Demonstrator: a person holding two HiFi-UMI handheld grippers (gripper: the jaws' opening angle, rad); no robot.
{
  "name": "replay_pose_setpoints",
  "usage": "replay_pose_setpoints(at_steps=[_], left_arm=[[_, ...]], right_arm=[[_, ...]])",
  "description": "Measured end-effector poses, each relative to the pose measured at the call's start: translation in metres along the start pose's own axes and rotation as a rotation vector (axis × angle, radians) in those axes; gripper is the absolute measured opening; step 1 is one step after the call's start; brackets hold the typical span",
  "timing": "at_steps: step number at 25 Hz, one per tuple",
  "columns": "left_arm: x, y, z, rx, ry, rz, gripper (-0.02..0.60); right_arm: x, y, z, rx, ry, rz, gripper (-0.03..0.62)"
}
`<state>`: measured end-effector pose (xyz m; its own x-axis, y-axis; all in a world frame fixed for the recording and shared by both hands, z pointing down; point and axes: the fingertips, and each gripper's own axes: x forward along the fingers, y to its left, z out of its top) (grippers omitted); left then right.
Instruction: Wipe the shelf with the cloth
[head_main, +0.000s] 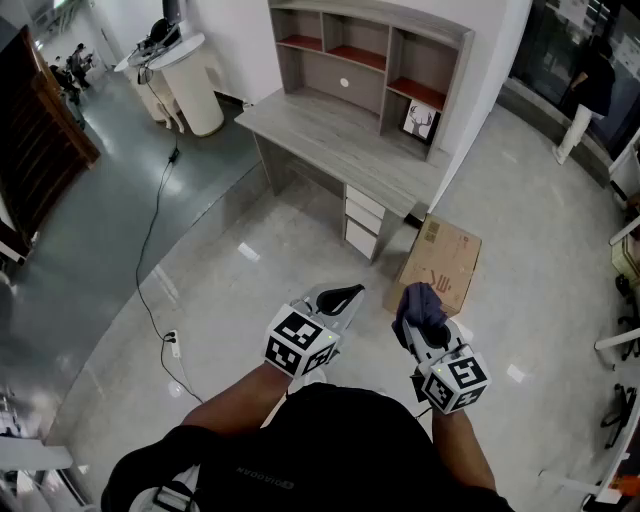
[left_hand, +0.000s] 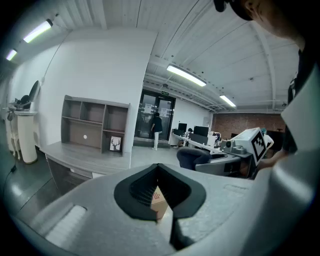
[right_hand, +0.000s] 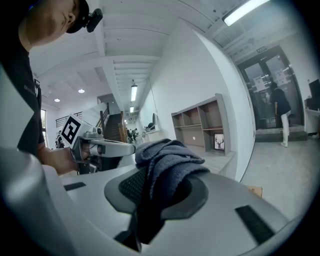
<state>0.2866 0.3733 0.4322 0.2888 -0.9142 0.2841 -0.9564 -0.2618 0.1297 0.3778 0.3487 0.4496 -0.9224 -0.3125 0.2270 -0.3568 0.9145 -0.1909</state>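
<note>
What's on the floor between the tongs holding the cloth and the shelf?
In the head view, a cardboard box sits on the floor between the right tongs, shut on the cloth, and the desk under the shelf.

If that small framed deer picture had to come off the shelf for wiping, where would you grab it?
Probably by its top edge, coming in from the open front. The black-framed deer picture stands upright in the lower right cubby of the grey wooden shelf, walled behind and beside, so only its thin top suits the jaws.
</note>
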Motion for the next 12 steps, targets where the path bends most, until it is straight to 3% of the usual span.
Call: replay_pose_setpoints(at_steps=[12], left_arm=[[-0.0005, 0.0018, 0.0004, 0.004, -0.001, 0.006, 0.008]], right_arm=[[0.0017, 0.0, -0.0016, 0.001, 0.003, 0.0, 0.087]])
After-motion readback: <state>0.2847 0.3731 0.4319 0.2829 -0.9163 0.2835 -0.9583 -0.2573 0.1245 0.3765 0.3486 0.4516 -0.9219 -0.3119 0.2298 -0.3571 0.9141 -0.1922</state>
